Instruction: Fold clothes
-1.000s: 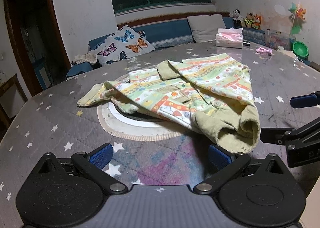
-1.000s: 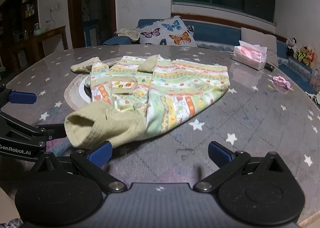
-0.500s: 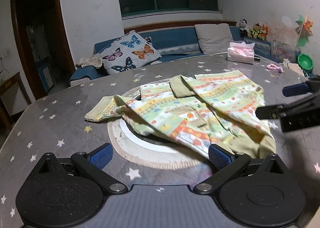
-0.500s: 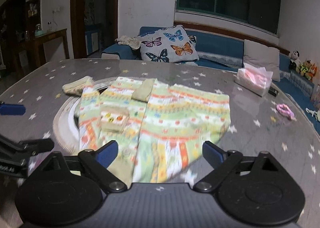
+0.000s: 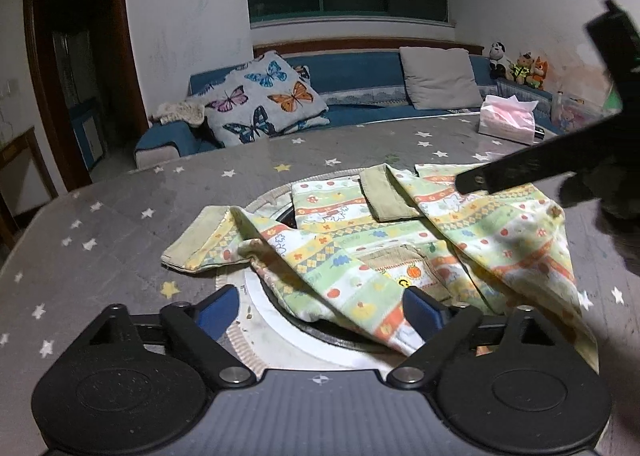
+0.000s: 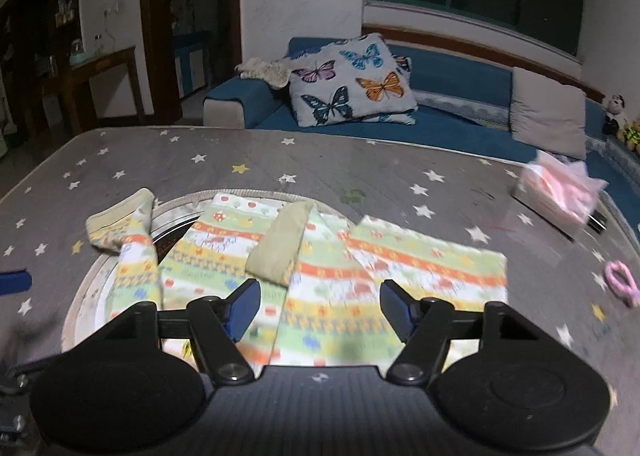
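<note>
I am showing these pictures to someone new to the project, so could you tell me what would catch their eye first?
Most striking is the brightly striped child's shirt spread over the middle of the grey star-printed table, one sleeve trailing off to the left. Behind the table, a butterfly-print pillow stands out on the blue sofa. In the foreground, both tongs, left and right, are open just above the shirt's near edge.

Readable text: none could be made out in either view.
Garment point(image 5: 420, 240): printed pictures and patterns only, no legible words.
Tissue pack point(image 5: 507, 119): no legible label.
Gripper bodies: only a small crosshair mark, no lettering.
</note>
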Demonstrator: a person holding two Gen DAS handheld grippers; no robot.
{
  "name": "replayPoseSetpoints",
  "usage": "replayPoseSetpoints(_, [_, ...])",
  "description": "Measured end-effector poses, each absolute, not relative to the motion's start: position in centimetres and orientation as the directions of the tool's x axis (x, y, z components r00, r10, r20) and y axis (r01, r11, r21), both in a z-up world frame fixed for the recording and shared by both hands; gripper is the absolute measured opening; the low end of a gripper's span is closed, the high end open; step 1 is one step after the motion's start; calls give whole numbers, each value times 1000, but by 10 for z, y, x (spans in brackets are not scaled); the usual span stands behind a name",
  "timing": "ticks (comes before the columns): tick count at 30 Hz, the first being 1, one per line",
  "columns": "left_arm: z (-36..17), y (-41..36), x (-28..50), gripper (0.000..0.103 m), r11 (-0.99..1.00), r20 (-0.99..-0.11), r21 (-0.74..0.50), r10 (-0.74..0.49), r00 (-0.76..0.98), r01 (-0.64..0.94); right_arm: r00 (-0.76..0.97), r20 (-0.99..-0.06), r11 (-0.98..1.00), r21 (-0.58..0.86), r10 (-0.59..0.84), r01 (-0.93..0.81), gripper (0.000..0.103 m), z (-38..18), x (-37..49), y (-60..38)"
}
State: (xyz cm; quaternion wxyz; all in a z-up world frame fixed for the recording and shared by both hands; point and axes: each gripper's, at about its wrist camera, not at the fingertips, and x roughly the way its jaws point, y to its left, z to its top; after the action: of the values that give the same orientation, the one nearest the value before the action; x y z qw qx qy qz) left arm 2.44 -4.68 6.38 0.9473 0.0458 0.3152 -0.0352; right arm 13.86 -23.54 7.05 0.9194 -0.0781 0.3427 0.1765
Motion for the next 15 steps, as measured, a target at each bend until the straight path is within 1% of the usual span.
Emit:
replayPoseSetpoints(2, [62, -44, 31, 89, 994, -609, 48, -44, 792, 93, 696, -663, 922, -23, 275, -385, 64, 67, 156, -228])
replayPoseSetpoints(4, [60, -40, 37, 89, 996, -618, 37, -45, 785, 87, 687, -670, 921, -13, 281, -389, 60, 63, 173, -221])
replayPoseSetpoints(8, [54, -31, 49, 89, 997, -638, 4, -53, 769, 72, 671, -688, 923, -4, 276, -385, 60, 51, 206, -210])
replayPoseSetpoints(14, [49, -22, 63, 90, 999, -650, 5, -36, 759, 52, 659, -713, 934, -16, 239, -356, 59, 32, 241, -204])
replayPoseSetpoints(15, [49, -22, 65, 90, 999, -651, 5, -35, 758, 51, 654, -718, 935, -13, 239, -355, 56, 29, 245, -204])
